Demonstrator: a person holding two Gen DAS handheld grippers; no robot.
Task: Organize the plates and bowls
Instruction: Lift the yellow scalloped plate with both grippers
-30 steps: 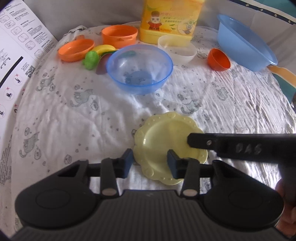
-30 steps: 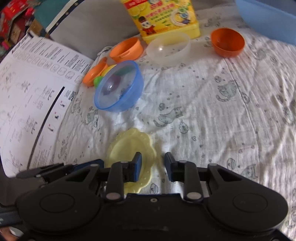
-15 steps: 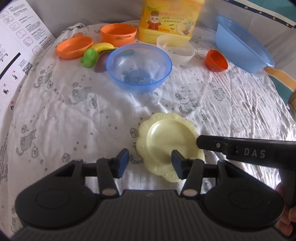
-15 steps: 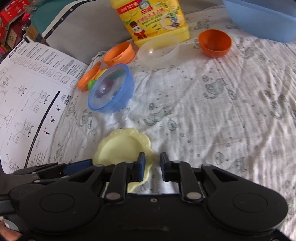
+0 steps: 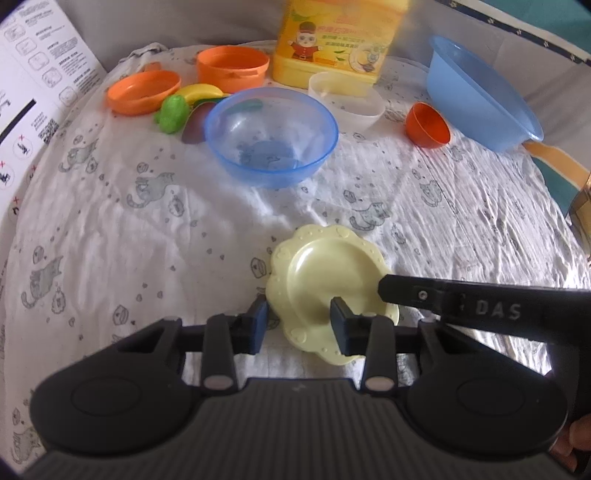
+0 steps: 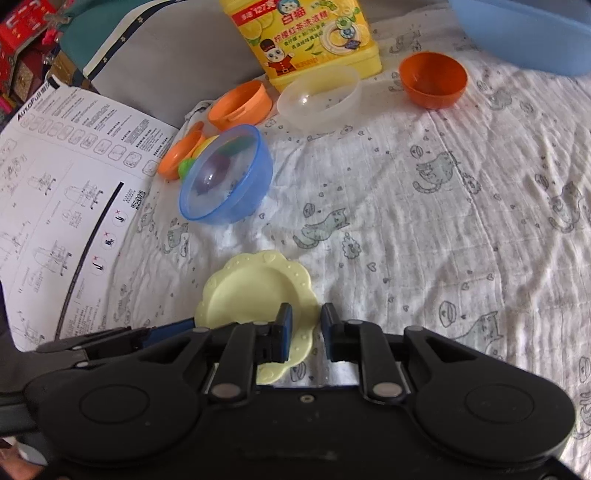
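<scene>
A pale yellow scalloped plate (image 5: 325,273) (image 6: 251,291) lies on the cat-print cloth close in front of both grippers. My left gripper (image 5: 299,321) straddles the plate's left rim. Its jaws are closing, with one pad just outside the edge and the other over the plate, and neither pad visibly presses. My right gripper (image 6: 306,326) holds the plate's right rim between its pads. One of its fingers (image 5: 406,291) reaches in from the right in the left wrist view. Farther back stand a clear blue bowl (image 5: 271,136), a clear white bowl (image 5: 347,101) and a small orange bowl (image 5: 428,125).
At the back are an orange dish (image 5: 144,92), an orange tub (image 5: 232,70), toy fruit (image 5: 184,103), a yellow detergent bottle (image 5: 332,33) and a large blue basin (image 5: 476,92). A printed instruction sheet (image 6: 66,184) covers the left edge.
The left jaws widened, then narrowed again around the plate's left rim. The right jaws drew closer together on the right rim. The plate has barely shifted.
</scene>
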